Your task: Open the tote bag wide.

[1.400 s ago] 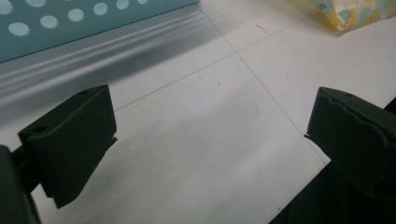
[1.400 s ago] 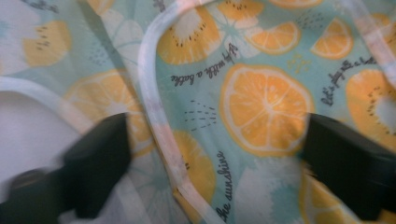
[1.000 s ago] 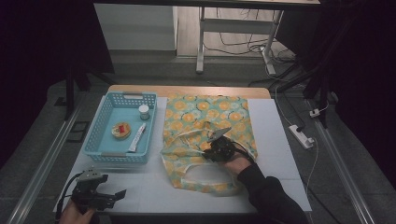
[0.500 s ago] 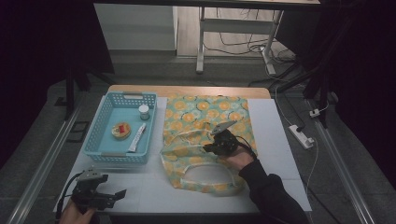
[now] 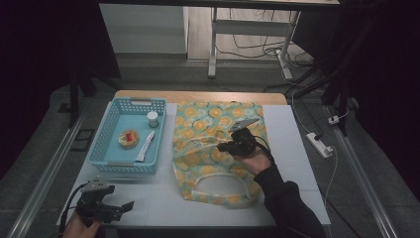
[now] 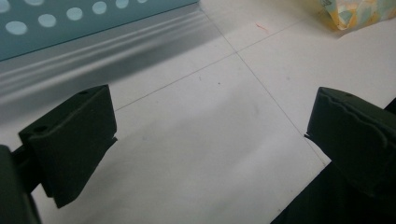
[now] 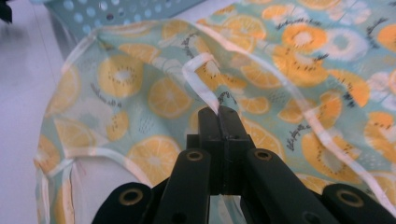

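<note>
Main risk I see: the thin white fabric strap (image 7: 200,86) is held only at the very tips of the right gripper (image 7: 219,110), so a quick pull could slide it out, or drag the whole bag sideways toward the basket. Lifting one strap alone may also bunch the mouth shut instead of opening it.

The mint-green cloth bag printed with orange slices (image 5: 218,148) lies flat on the right half of the white table (image 5: 163,198), its top reaching the far edge and its white-trimmed opening near the front edge. The cloth is wrinkled around the pinch point.

Right gripper (image 5: 236,144) is clenched on that strap, over the bag's middle.

Left gripper (image 5: 106,207) sits at the front-left corner, jaws spread, nothing between them.

The light-blue perforated plastic basket (image 5: 110,161) sits along the left edge, just beside the bag.
</note>
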Action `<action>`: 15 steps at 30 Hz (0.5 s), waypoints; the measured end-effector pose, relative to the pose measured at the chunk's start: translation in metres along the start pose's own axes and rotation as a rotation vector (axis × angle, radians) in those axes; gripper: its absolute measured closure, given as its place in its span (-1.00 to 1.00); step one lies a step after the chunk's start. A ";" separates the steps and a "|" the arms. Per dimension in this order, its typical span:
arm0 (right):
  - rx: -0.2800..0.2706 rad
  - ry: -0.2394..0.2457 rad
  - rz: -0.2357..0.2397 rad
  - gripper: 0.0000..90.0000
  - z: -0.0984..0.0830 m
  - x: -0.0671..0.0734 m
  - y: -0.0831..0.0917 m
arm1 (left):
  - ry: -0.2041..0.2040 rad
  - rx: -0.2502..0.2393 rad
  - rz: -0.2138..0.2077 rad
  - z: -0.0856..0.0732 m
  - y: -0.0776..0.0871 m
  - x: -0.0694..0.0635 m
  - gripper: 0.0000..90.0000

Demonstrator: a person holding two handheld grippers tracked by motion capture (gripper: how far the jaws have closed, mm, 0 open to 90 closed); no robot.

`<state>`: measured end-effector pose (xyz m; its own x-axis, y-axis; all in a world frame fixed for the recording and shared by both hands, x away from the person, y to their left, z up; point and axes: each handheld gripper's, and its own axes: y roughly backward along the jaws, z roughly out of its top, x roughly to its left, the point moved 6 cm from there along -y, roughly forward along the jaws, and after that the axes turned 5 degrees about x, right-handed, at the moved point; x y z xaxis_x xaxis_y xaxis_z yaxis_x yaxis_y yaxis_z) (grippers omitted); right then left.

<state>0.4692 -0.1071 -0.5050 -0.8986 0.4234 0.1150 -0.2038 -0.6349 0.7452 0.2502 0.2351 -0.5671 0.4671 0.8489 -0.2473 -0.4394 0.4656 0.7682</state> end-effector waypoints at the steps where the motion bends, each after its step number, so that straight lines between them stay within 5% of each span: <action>1: -0.005 0.000 -0.003 1.00 0.001 0.000 0.001 | -0.001 -0.001 0.000 0.000 0.000 0.000 -0.96; 15: -0.049 0.034 -0.026 1.00 0.022 0.001 0.020 | 0.001 -0.004 0.000 0.000 0.000 0.000 -0.96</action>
<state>0.4728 -0.1051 -0.4760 -0.9051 0.4188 0.0729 -0.2455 -0.6549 0.7148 0.2501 0.2353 -0.5670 0.4665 0.8492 -0.2477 -0.4425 0.4665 0.7659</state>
